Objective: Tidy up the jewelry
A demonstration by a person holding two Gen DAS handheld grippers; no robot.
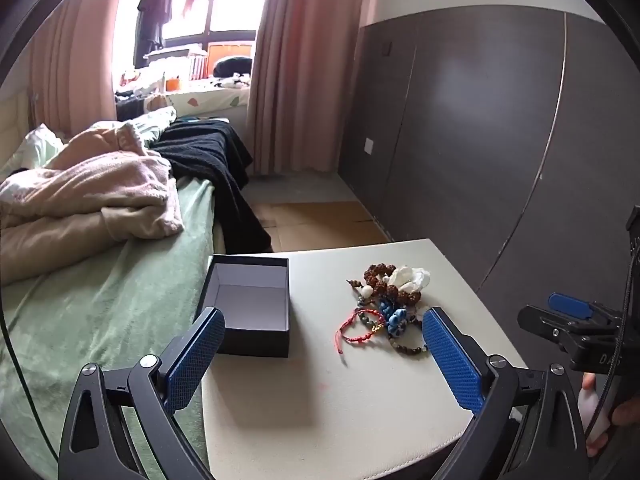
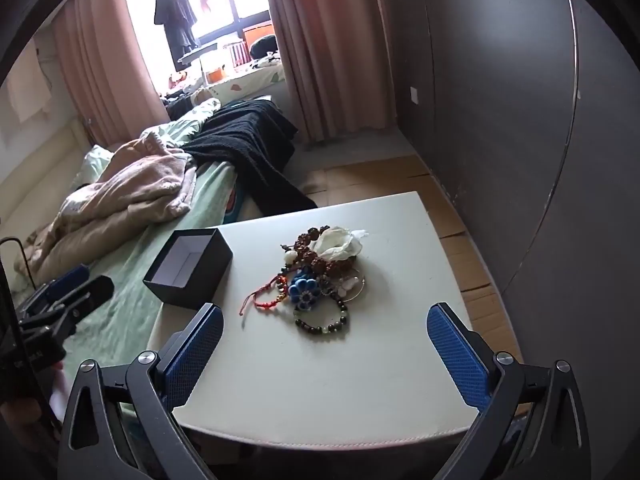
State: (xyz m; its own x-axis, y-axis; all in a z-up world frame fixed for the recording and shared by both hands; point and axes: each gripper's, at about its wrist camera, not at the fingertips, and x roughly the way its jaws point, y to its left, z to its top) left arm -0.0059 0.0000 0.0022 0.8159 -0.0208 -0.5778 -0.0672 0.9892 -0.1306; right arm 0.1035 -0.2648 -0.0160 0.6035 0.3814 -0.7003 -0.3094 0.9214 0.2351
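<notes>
Both claws released: left gripper (image 1: 322, 358) and right gripper (image 2: 324, 354) frame centre-frame jewelry pile (image 2: 320, 276); open black box (image 2: 188, 266) sits left.

Bare table (image 2: 320, 380) right ahead of right gripper (image 2: 325, 344) fingers, wide gap between them. Jewelry pile (image 2: 320, 276) sits past fingertips, blocks middle. Black box (image 1: 250, 304) just beyond left gripper (image 1: 322, 354) left fingertip, open on top.
</notes>
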